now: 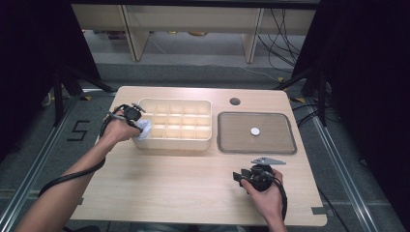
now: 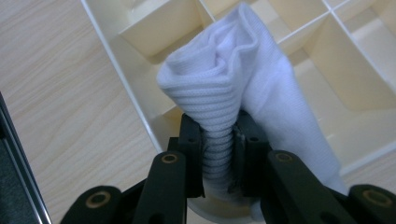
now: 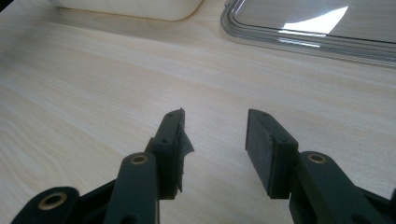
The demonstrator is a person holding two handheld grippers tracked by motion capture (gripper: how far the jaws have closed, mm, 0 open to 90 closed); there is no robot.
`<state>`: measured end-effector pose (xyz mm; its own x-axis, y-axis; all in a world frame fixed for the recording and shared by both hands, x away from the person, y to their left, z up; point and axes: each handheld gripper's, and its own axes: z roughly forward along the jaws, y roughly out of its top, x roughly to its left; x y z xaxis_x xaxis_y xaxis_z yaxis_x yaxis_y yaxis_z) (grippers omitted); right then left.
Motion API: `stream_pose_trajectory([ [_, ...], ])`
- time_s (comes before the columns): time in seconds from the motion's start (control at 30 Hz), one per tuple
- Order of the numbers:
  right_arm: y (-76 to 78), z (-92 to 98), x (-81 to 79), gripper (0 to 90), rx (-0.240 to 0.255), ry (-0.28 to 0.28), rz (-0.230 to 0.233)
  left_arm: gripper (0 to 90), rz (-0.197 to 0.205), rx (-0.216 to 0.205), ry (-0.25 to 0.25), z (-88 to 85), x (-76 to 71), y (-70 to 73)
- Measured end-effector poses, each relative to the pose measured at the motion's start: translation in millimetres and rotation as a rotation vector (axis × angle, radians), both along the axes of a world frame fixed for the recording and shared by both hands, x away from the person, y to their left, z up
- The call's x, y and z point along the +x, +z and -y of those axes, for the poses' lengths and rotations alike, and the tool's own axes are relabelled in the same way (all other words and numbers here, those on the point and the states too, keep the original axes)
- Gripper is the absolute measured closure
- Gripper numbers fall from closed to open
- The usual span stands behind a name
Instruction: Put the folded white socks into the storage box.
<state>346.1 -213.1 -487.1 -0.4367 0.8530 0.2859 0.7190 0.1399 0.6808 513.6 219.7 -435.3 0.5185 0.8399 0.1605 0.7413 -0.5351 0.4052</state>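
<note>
We've got the sock [image 2: 233,93] pinched in the left gripper [image 2: 219,154], jaws clenched on its ribbed cuff. It hangs over the left end of the organizer [image 1: 203,140], at the near-left cells; can't tell if it's touching a cell floor yet. So pick-up looks done; what's left, we reckon, is to seat it in a cell and let go. Sock's long axis runs w/ the jaws: cuff at the pads, bunched body pointing away, towards the organizer. Tray [image 1: 290,145] to the right holds one small white disc [image 1: 255,131]. Right gripper [image 3: 215,140] sits low over bare table [image 3: 93,84], jaws apart, nothing between them.
</note>
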Motion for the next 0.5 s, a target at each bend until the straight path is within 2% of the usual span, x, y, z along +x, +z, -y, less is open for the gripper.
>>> stream_pose_trajectory([
  [0.13, 0.0, -0.2, 0.5, 58.1, -0.004, 0.008, 0.010, 76.0, -0.026, 0.019, -0.010, 0.3, 2.3, 0.5],
  [0.17, -0.6, -0.4, 1.0, 58.1, 0.008, 0.013, 0.013, 76.0, -0.024, 0.010, 0.001, 1.0, 2.6, -0.6],
  [0.2, -0.8, -0.1, 1.5, 58.1, 0.007, 0.015, 0.020, 76.0, -0.040, 0.022, -0.006, 0.4, 3.2, 0.3],
  [0.37, -0.4, -1.0, 0.9, 58.1, 0.010, 0.011, 0.009, 76.3, -0.047, 0.032, -0.012, 0.7, 4.3, -1.4],
  [0.4, 0.0, -0.6, 0.8, 58.0, -0.022, 0.000, 0.008, 76.4, -0.050, 0.029, -0.004, 1.3, 4.0, -2.1],
  [0.47, -0.2, -1.1, 0.6, 58.0, -0.009, 0.009, -0.003, 76.5, -0.060, 0.040, -0.013, 0.5, 4.9, -2.1],
  [0.5, -0.8, -1.3, 0.9, 58.0, -0.001, 0.013, -0.001, 76.5, -0.063, 0.027, -0.001, 0.1, 5.0, -2.4],
])
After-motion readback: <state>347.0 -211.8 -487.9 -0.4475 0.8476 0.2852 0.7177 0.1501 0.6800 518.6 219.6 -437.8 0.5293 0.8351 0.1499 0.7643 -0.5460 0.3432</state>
